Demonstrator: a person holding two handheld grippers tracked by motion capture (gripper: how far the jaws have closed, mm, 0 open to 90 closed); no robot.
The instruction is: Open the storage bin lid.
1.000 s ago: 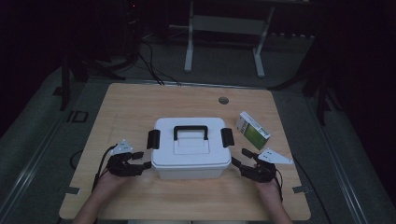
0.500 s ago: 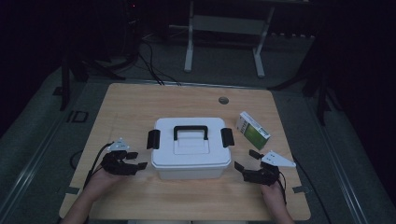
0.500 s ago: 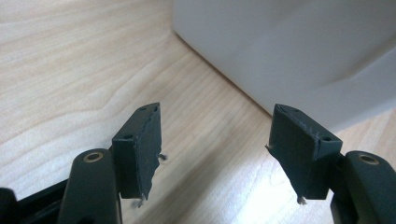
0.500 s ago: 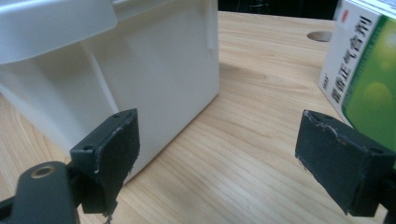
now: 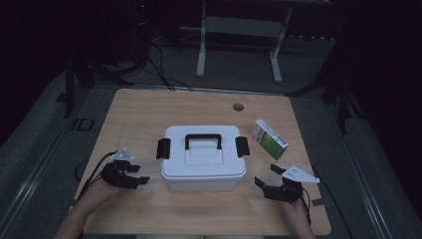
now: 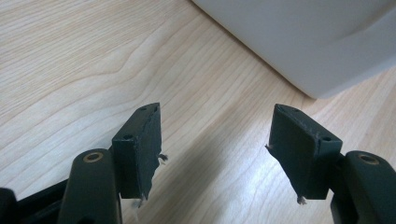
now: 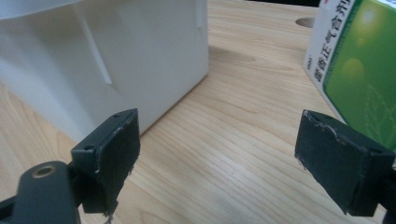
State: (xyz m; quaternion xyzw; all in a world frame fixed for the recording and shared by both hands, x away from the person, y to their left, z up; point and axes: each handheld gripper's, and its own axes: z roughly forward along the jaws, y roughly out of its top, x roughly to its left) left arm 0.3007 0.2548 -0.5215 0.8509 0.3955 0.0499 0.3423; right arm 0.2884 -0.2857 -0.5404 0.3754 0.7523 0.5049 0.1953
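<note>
Dark room, pale wooden counter [image 5: 149,114] — the white lidded box [image 5: 203,164] sits mid-counter, long axis crosswise. Left hand-held gripper [image 5: 141,175] just left of it, right hand-held gripper [image 5: 263,180] just right; both gape, nothing held, right's jaws having just spread.

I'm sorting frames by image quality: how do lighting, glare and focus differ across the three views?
High view: dim, the room around the table nearly black, the white box brightest. Left gripper view: bright, a glare patch on the wood near the jaws, box wall soft. Right gripper view: well lit, the green carton close and blurred, with washed-out highlights.
</note>
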